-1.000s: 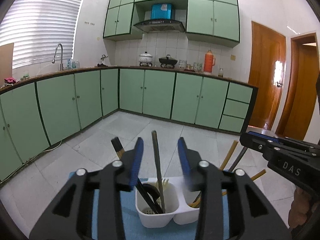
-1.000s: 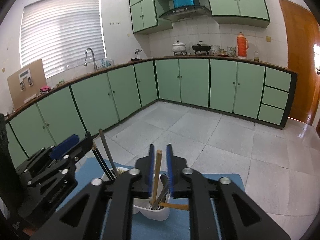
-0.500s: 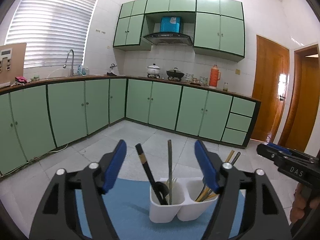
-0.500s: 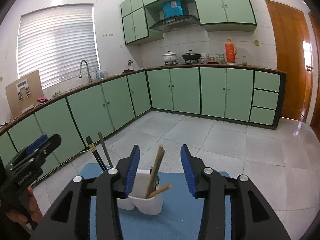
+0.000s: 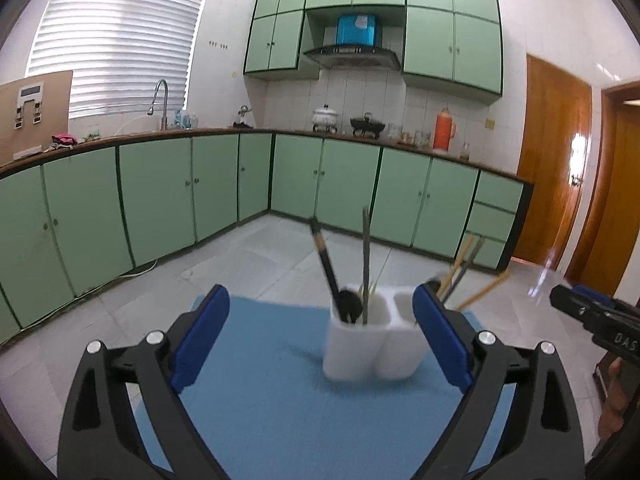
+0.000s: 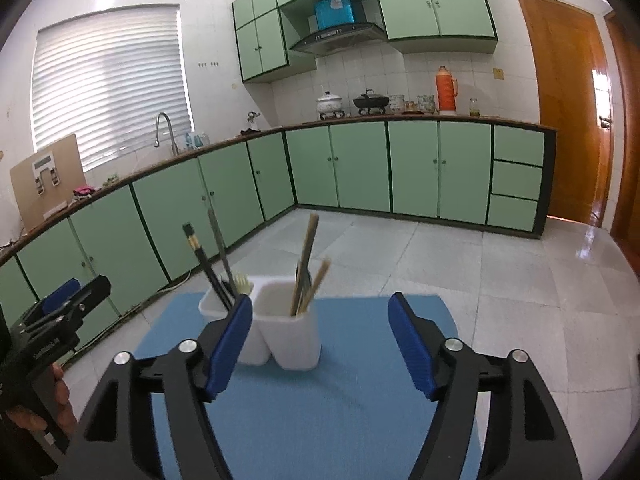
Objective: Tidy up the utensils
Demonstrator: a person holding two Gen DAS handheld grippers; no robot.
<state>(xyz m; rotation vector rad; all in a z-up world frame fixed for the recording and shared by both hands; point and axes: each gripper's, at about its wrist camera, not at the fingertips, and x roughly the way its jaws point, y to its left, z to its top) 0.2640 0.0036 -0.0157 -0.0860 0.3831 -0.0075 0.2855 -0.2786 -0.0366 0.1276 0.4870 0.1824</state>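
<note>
A white two-compartment utensil holder (image 5: 370, 344) stands on a blue mat (image 5: 280, 412). Its left compartment holds black chopsticks (image 5: 326, 268), a dark utensil and a fork. Its right compartment holds wooden chopsticks (image 5: 460, 258) and a dark-handled utensil. My left gripper (image 5: 320, 340) is open and empty, a little back from the holder. In the right wrist view the holder (image 6: 280, 328) sits just beyond my right gripper (image 6: 320, 344), which is open and empty. Each gripper shows at the edge of the other's view, the right (image 5: 596, 320) and the left (image 6: 60, 312).
The mat (image 6: 340, 408) lies on a raised surface in a kitchen. Green cabinets (image 5: 160, 208) run along the left and far walls. A wooden door (image 6: 568, 112) is at the right. The tiled floor (image 6: 500, 272) lies beyond the mat.
My right gripper opened and let go of a wooden chopstick, which now stands in the holder. Both grippers opened wide and drew back from the holder.
</note>
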